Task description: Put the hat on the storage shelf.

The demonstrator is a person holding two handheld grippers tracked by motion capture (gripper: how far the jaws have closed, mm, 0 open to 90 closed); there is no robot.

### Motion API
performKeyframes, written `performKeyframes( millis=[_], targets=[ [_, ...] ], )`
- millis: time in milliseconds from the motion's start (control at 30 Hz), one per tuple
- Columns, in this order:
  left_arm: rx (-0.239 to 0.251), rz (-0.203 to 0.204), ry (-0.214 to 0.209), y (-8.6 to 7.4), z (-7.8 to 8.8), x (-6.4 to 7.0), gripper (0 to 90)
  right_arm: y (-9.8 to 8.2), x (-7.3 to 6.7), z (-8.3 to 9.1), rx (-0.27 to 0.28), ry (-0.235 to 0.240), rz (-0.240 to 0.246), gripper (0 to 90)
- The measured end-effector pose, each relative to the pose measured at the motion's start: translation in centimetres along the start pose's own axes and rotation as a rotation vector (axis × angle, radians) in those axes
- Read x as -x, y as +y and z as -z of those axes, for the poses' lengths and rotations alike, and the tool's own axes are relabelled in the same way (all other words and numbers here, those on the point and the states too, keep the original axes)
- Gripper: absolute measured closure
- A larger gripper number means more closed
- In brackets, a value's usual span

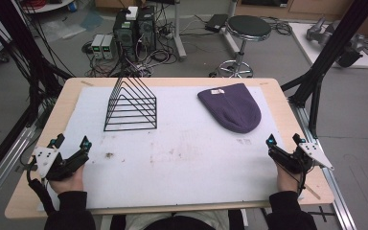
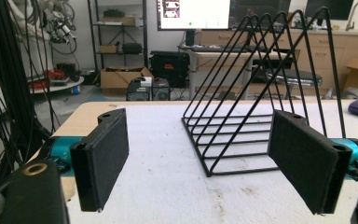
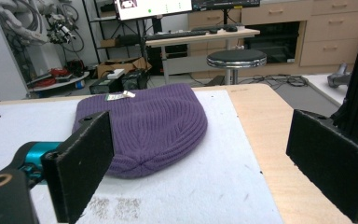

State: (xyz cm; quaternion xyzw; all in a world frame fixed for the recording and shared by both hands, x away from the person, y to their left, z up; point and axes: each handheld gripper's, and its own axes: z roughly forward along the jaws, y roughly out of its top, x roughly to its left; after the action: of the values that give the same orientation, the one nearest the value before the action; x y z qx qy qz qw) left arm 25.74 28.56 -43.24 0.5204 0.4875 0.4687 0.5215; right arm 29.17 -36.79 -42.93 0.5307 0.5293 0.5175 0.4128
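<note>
A purple knit beanie (image 1: 231, 106) lies flat on the white mat (image 1: 172, 153) at the back right, a small label at its far edge. In the right gripper view the beanie (image 3: 149, 126) lies just ahead of the jaws. A black wire rack (image 1: 131, 106) with triangular dividers stands at the back left; the rack (image 2: 261, 98) rises ahead of the left jaws. My left gripper (image 1: 70, 142) rests open near the mat's front left corner, nothing between its pads. My right gripper (image 1: 283, 140) is open at the front right edge, also with nothing in it.
The mat covers most of a wooden table (image 1: 287, 110). Black frame posts (image 1: 326, 62) stand at the table's right and left sides. Beyond the far edge are a stool (image 1: 247, 28), computer boxes (image 1: 134, 28) and cables on the floor.
</note>
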Motion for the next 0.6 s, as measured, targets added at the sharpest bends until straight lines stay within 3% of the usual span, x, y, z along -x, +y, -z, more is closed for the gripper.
performKeyframes(
  millis=[267,467,600],
  targets=[
    [-0.02,-0.015,-0.02,-0.2,-0.4,0.4,20.8,1.0,0.1,-1.6,-0.02,0.018,0.002,6.9],
    [-0.027,-0.019,-0.029,-0.2,-0.5,0.5,20.9,1.5,-0.3,-3.2,-0.061,0.028,0.052,6.9],
    [-0.031,-0.02,-0.034,-0.3,-0.7,0.6,20.9,2.0,-0.2,-3.8,-0.085,0.025,0.054,6.9]
  ],
)
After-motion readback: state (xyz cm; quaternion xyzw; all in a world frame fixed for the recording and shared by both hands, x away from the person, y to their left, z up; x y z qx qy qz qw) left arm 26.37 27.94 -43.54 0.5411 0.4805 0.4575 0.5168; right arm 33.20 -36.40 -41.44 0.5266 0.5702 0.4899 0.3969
